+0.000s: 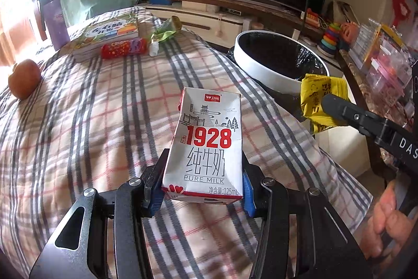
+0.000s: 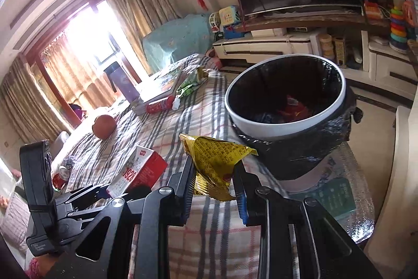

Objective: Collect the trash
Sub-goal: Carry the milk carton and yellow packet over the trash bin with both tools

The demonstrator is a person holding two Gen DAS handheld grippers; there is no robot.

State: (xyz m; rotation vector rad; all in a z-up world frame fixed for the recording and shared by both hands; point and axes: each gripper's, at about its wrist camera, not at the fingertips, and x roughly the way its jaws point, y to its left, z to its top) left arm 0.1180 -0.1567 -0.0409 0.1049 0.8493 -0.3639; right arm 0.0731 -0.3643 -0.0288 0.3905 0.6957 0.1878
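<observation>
My left gripper is shut on a small white and red milk carton, held above the plaid cloth. In the right wrist view that carton shows at lower left, clamped in the left gripper. A crumpled yellow wrapper sits between the pads of my right gripper, which is shut on it. From the left wrist view, the right gripper with the yellow wrapper hangs just before the bin. The white-rimmed bin, lined with a black bag, stands close ahead of the wrapper; some red trash lies inside.
On the plaid cloth lie a green wrapper, a red tube pack, a book, a brown round fruit and a purple cup. A TV stand and toys line the back. A hand grips the right tool.
</observation>
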